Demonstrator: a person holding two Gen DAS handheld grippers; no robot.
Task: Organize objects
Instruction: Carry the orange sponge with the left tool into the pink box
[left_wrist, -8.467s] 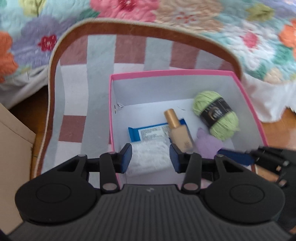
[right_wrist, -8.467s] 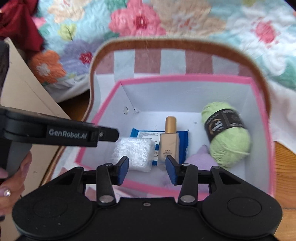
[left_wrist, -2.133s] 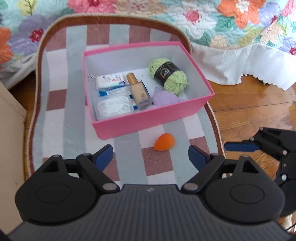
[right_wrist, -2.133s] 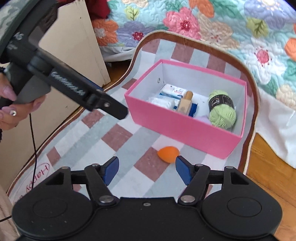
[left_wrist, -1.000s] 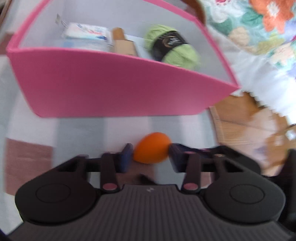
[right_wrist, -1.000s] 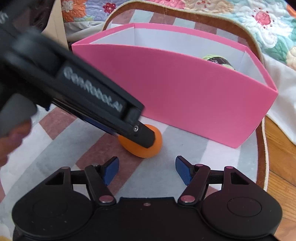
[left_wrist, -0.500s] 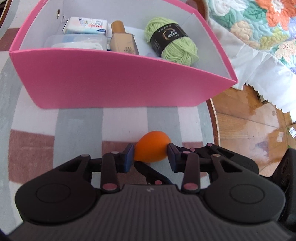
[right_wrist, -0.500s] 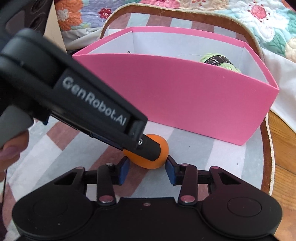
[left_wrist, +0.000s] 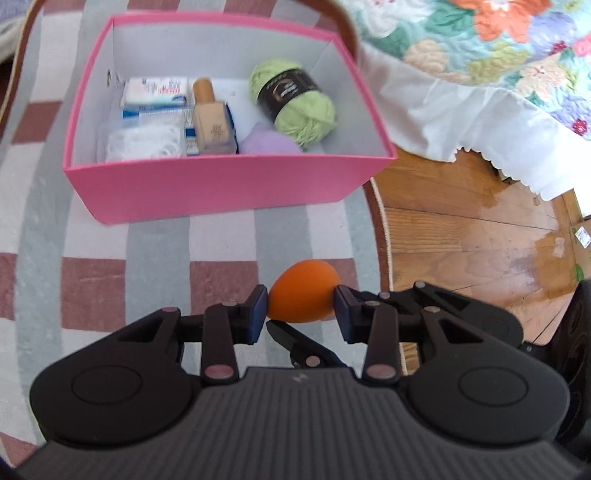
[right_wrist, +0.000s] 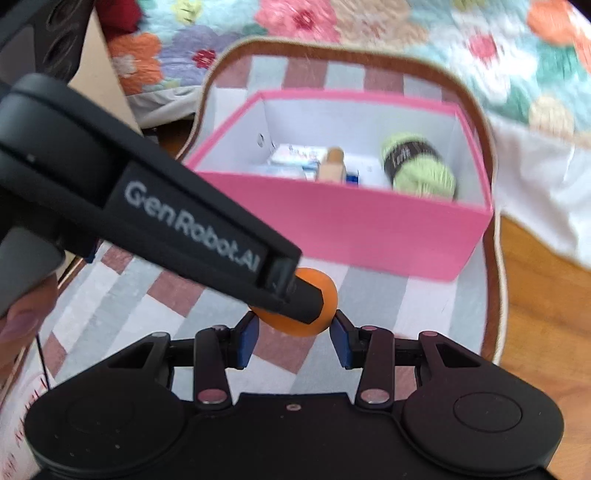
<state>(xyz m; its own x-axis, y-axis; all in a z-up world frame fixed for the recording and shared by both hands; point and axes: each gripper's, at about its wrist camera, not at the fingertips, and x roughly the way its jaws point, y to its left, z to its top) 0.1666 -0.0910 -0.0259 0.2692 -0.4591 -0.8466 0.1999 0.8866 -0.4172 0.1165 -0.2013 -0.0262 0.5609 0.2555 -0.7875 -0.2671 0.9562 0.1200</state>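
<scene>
An orange egg-shaped sponge (left_wrist: 301, 291) is held between both grippers above the striped rug. My left gripper (left_wrist: 300, 310) is shut on it, and my right gripper (right_wrist: 293, 332) is shut on it from the other side; the left gripper's finger (right_wrist: 221, 243) crosses the right wrist view. The pink box (left_wrist: 229, 188) stands beyond, also in the right wrist view (right_wrist: 351, 225). It holds green yarn (left_wrist: 295, 103), a foundation bottle (left_wrist: 212, 118), a lilac item (left_wrist: 267, 144), white packets (left_wrist: 155, 92) and a white pad (left_wrist: 144, 142).
The striped rug (left_wrist: 147, 258) lies on a wooden floor (left_wrist: 472, 229). A floral quilt with a white skirt (left_wrist: 461, 107) hangs at the right and behind. A cardboard panel (right_wrist: 99, 74) stands at the left.
Both grippers have lifted the orange sponge off the rug; the box now sits lower and farther in both views. One second ago the right gripper was open beside the sponge.
</scene>
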